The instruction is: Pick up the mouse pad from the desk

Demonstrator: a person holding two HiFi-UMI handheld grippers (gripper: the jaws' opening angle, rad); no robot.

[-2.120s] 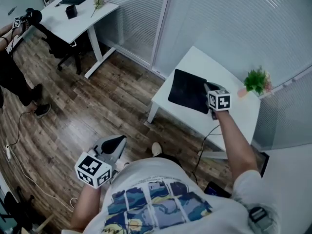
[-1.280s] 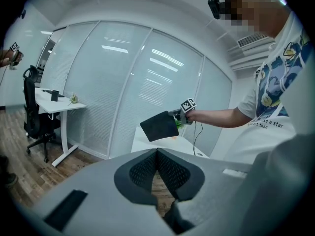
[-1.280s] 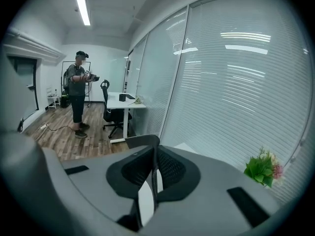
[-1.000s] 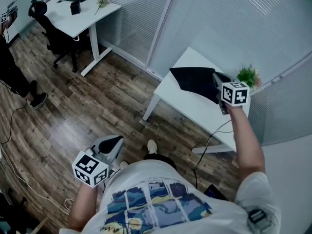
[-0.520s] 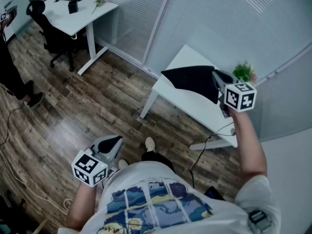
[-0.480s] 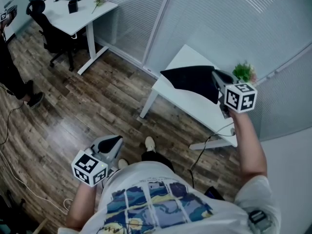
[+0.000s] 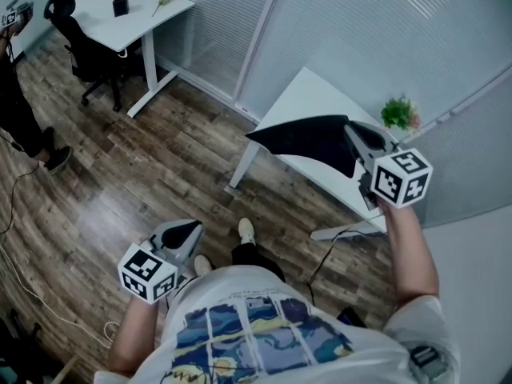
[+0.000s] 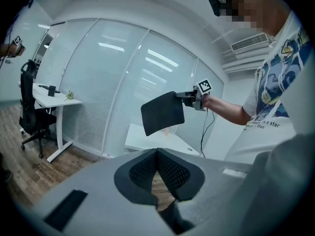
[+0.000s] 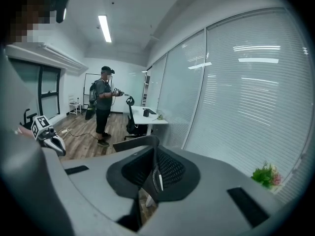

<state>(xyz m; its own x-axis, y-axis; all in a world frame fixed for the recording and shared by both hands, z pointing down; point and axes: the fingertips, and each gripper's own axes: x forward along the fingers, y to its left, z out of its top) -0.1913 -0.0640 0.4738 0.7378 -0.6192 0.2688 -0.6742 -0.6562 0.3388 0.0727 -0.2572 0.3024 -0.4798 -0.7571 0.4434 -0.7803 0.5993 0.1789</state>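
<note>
The black mouse pad hangs in the air over the near edge of the white desk, tilted, with one corner pointing left. My right gripper is shut on its right edge; in the right gripper view the pad runs edge-on between the pads. The left gripper view shows the mouse pad held up above the desk. My left gripper is low by my hip over the wood floor, shut with nothing in it.
A small green plant stands on the desk's far right corner. A cable hangs under the desk. A second white desk with a black chair is at the far left, near a standing person.
The right gripper has lifted the mouse pad off the desk and drawn it up and toward me. The left gripper has hardly shifted.
</note>
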